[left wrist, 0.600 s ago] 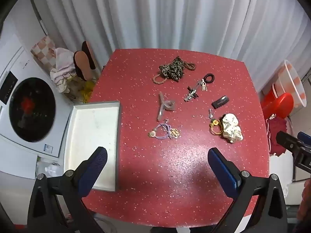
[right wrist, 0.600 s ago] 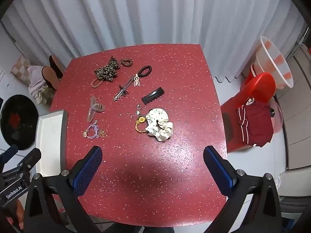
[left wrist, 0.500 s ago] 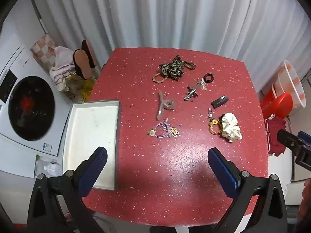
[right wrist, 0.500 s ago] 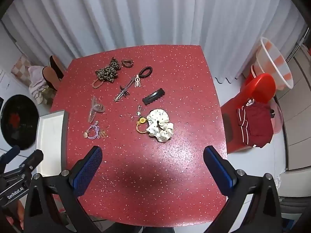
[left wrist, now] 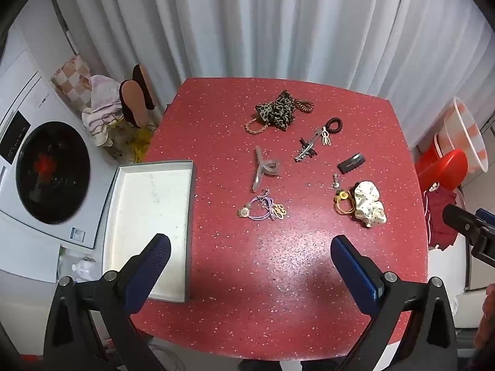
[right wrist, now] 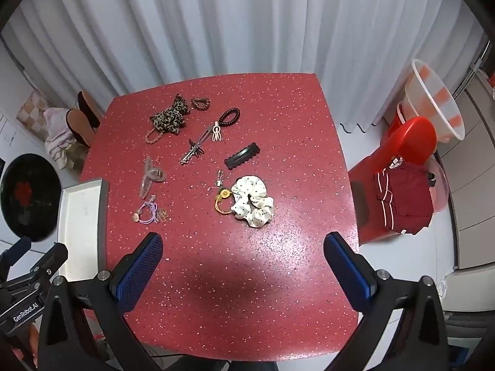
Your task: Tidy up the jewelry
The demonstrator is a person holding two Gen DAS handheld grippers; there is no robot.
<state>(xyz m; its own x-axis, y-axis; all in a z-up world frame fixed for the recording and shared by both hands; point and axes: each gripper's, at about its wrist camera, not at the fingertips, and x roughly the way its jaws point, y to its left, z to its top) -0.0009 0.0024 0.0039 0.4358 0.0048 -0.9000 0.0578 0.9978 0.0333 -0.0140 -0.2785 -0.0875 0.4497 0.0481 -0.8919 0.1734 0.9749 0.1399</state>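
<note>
Hair ties and clips lie scattered across the far half of the red speckled table (left wrist: 278,262), none of them in the white tray (left wrist: 148,210) that sits empty at the table's left edge. Farthest back is a leopard-print scrunchie (left wrist: 277,112) with a brown coil tie (left wrist: 304,106) touching its right side. Nearer, a black coil tie (left wrist: 335,124) lies just beside a silver clip (left wrist: 306,150), and a black snap clip (left wrist: 350,163) rests apart to the right. A clear claw clip (left wrist: 263,168) sits toward the middle, with a bundle of purple elastic ties (left wrist: 264,209) just in front of it. The white dotted scrunchie (right wrist: 252,201) touches a yellow flower tie (right wrist: 223,202) on its left.

Both tongs hang above the near edge, tilted steeply down. The left gripper (left wrist: 250,270) stands wide apart with nothing between its blue pads, and the right gripper (right wrist: 243,266) is spread just as wide, also holding nothing.
</note>
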